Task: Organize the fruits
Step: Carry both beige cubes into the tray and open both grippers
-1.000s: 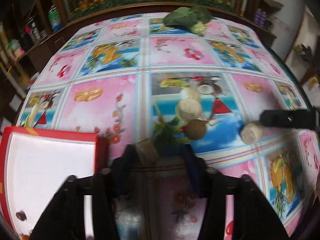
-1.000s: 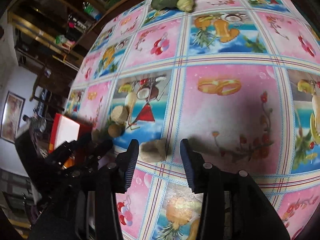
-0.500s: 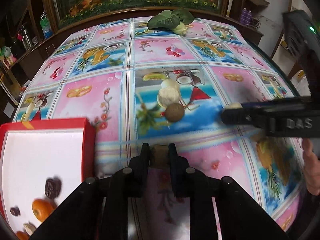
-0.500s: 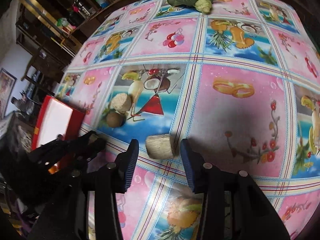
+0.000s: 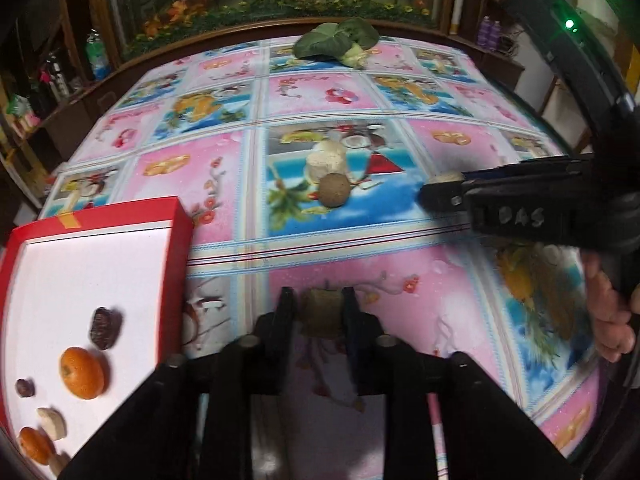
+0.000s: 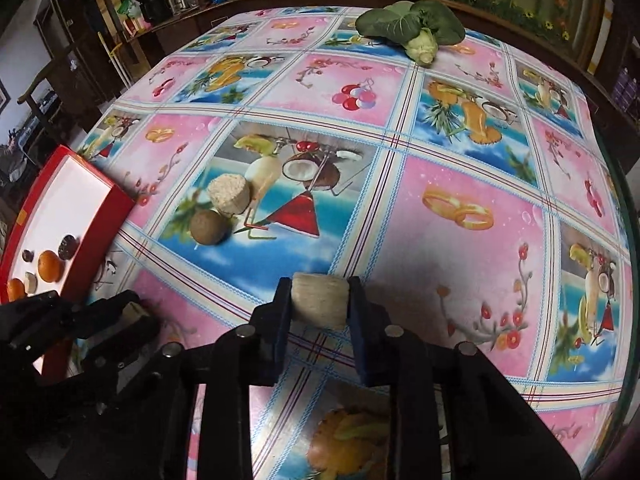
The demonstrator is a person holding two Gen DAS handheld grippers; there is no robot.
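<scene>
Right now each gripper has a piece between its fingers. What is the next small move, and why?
Probably lift the left gripper slightly and carry its brown piece toward the red tray, which lies just beside it and already holds oranges. Its jaws are opening, so tighten first. The right gripper is shut on the pale cylinder and can follow.

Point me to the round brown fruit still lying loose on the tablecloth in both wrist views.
Left wrist: the round brown fruit sits just above centre, touching the pale cylinder behind it.
Right wrist: the same fruit lies left of centre, below that cylinder.
Shared landmark: the red tray to its left in both.
</scene>
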